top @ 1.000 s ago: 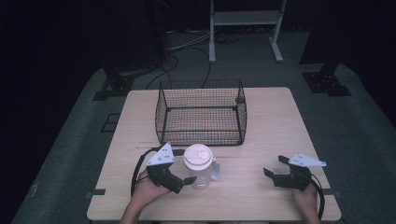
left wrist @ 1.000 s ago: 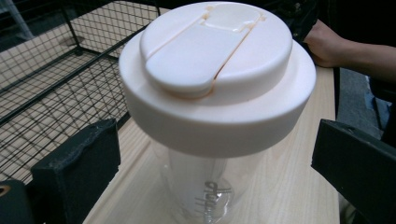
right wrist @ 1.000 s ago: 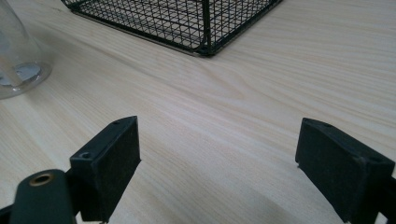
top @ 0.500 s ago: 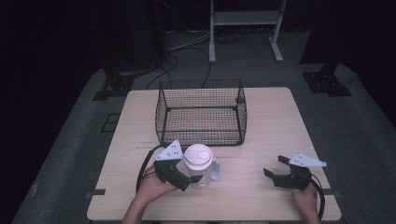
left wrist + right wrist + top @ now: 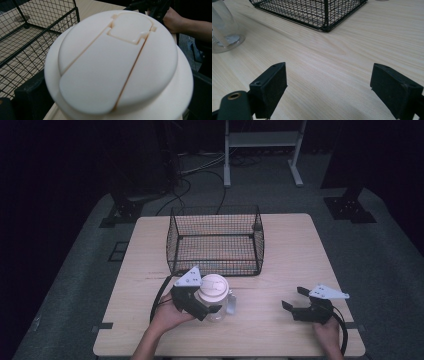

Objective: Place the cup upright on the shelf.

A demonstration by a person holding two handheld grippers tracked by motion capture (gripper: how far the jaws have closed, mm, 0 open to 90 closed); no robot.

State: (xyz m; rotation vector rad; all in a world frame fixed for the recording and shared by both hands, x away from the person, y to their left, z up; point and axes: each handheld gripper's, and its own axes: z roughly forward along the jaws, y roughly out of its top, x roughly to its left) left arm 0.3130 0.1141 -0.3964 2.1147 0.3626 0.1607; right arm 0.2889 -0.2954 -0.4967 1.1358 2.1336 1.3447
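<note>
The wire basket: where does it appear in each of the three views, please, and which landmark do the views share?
High view: the wire basket stands at the table's middle, beyond the cup.
Left gripper view: its mesh is at upper left, behind the white lid.
Right gripper view: its near corner is at top centre.
Shared landmark: the light wooden table, under the basket in every view.

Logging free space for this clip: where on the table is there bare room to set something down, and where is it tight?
Bare wood lies between the jar and the right gripper, and on the table right of the wire basket. A narrower strip runs left of the basket. It is crowded at front left, where the left gripper flanks the jar just before the basket.
</note>
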